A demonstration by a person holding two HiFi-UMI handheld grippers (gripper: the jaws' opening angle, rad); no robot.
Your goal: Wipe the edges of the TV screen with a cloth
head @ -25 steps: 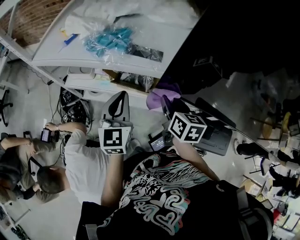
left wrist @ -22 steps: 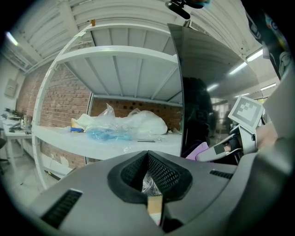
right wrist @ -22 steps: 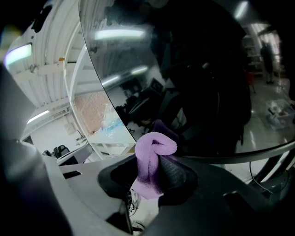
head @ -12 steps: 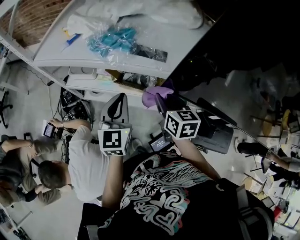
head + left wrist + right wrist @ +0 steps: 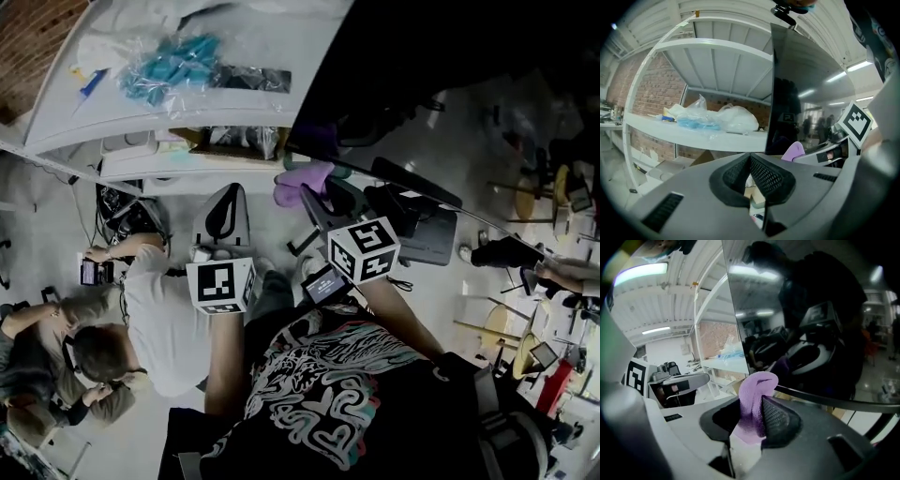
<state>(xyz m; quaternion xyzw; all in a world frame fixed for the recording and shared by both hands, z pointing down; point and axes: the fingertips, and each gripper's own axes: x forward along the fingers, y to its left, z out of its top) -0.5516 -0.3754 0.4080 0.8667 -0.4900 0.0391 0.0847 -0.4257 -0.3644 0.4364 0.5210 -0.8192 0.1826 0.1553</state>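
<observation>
The TV screen [image 5: 450, 56] is a large black glossy panel at the upper right of the head view; it also shows in the left gripper view [image 5: 806, 89] and fills the right gripper view [image 5: 811, 310]. A purple cloth [image 5: 302, 178] sits just below the screen's lower left corner. My right gripper [image 5: 314, 202] is shut on the cloth [image 5: 757, 390], which sticks up past the pads close to the screen's lower edge [image 5: 834, 401]. My left gripper [image 5: 230, 192] is shut and empty [image 5: 750, 161], held left of the screen.
A white shelf [image 5: 112, 112] left of the TV carries plastic bags with blue items [image 5: 173, 66], with a cardboard box [image 5: 234, 141] beneath. A person in a white shirt [image 5: 150, 309] crouches on the floor at the lower left. Stools and gear [image 5: 525, 328] stand at the right.
The head view has shifted, so shelf and TV corner sit further left. My right gripper and the cloth have edged left and up, staying by the screen's lower left corner. Left gripper barely moved.
</observation>
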